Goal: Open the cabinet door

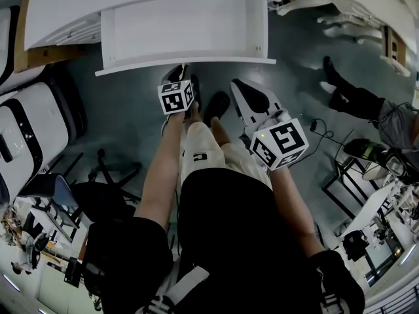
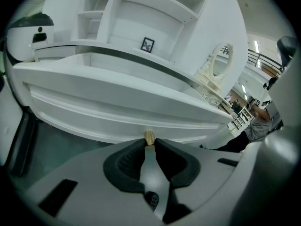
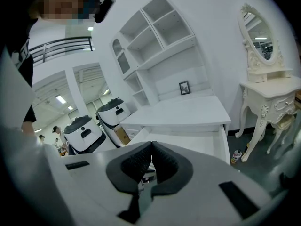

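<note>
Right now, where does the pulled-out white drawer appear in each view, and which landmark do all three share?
Head view: the drawer is at top centre, seen from above.
Left gripper view: its front panel spans the middle, its knob between the jaws.
Right gripper view: centre, just behind the jaws, interior showing.
Shared landmark: the ornate white dressing table, right of the drawer in all three.

Knob mostly hidden
Only the tip of the knob [image 2: 149, 136] shows between the pads [image 2: 128, 160] of the left gripper [image 2: 149, 143]; the framed picture [image 2: 147, 44] is too small to tell; a person [image 1: 364, 104] is cut off by the right edge
</note>
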`<act>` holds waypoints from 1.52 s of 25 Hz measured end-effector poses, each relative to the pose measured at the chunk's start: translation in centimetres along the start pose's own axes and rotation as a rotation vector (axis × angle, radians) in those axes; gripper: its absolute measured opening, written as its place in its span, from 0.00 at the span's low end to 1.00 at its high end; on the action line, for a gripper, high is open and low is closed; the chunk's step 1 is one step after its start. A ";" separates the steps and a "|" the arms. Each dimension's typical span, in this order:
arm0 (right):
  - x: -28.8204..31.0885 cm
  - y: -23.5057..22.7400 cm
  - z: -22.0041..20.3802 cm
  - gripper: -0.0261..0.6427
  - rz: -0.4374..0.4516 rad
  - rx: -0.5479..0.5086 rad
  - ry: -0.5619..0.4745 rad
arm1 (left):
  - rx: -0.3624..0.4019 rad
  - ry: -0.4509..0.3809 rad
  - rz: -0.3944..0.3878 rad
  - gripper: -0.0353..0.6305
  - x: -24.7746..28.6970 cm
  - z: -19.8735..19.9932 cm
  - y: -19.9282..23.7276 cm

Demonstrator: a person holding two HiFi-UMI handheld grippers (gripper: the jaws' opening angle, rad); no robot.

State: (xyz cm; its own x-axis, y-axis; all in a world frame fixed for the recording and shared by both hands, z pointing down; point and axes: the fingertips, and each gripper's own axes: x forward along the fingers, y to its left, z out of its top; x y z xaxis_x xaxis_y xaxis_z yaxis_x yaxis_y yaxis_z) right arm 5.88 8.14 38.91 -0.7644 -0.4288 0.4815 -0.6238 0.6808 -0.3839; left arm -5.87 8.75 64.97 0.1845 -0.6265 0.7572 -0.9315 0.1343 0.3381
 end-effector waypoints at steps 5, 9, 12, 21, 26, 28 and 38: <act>-0.9 0.4 -0.3 0.07 0.009 -0.010 0.002 | -0.006 -0.007 0.003 0.18 -0.6 -0.9 -0.4; -1.5 1.1 -0.9 0.07 0.026 -0.019 0.012 | -0.008 -0.014 0.006 0.18 -0.8 -1.1 -0.5; -1.6 1.6 -1.1 0.07 0.038 -0.028 0.015 | -0.008 -0.021 0.004 0.18 -0.7 -1.1 -0.4; -3.5 1.9 -0.1 0.07 0.050 -0.066 -0.012 | -0.018 -0.015 0.034 0.19 -1.5 -1.2 -0.5; -5.4 1.9 0.4 0.07 0.055 -0.079 -0.030 | -0.014 -0.042 0.047 0.19 -3.8 -1.1 -1.5; -5.8 2.0 0.7 0.07 0.060 -0.087 -0.038 | -0.009 -0.051 0.047 0.19 -4.7 -0.9 -1.8; -10.0 1.0 3.4 0.07 0.064 -0.116 -0.102 | 0.027 -0.128 0.028 0.18 -11.2 1.0 -7.2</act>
State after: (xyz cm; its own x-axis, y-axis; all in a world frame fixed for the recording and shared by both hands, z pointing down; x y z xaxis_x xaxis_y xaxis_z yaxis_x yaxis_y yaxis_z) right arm 12.33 11.12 31.01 -0.8181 -0.4364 0.3745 -0.5549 0.7701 -0.3147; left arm -1.51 14.02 53.52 0.1186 -0.7161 0.6878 -0.9441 0.1331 0.3014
